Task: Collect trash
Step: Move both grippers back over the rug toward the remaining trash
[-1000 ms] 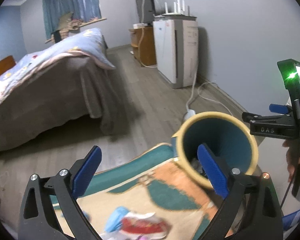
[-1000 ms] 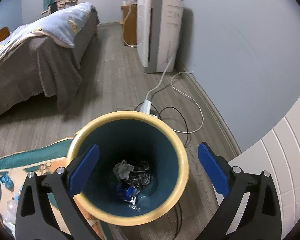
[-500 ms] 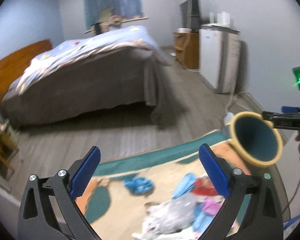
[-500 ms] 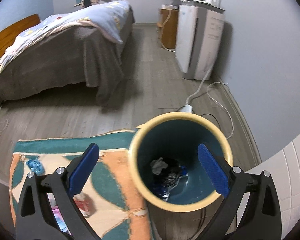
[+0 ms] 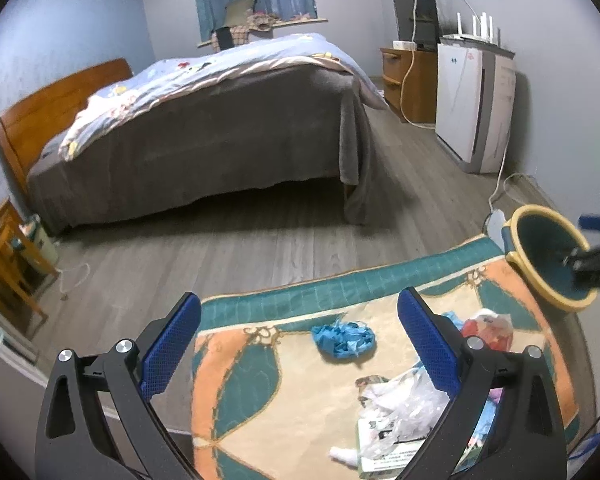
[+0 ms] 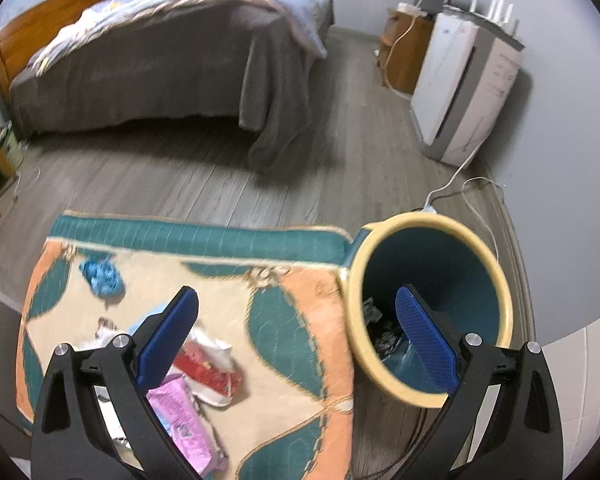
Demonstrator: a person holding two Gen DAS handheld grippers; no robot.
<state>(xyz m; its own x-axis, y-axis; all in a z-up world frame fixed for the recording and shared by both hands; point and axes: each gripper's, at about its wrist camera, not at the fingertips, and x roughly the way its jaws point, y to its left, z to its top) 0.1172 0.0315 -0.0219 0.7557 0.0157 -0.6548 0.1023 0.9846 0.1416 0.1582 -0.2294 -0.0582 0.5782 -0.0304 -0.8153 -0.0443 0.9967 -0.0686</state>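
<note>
Both grippers, left [image 5: 298, 344] and right [image 6: 296, 340], spread, empty. Trash [image 5: 404, 408] piled loosely on rug [image 5: 260, 380]; a grab may snag rug or spill short of bin [image 6: 428, 312].

1. You have no text here that can be read in full.
2. At 5 o'clock in your left wrist view, the white box [image 5: 384, 446] lying on the rug [image 5: 260, 380] carries dark print along its edge, too small and warped to make out.
3. At 7 o'clock in your right wrist view, the pink packet [image 6: 184, 432] bears small markings, blurred.
4. At 2 o'clock, the white appliance [image 5: 474, 104] shows faint marks on its front, not legible.
</note>
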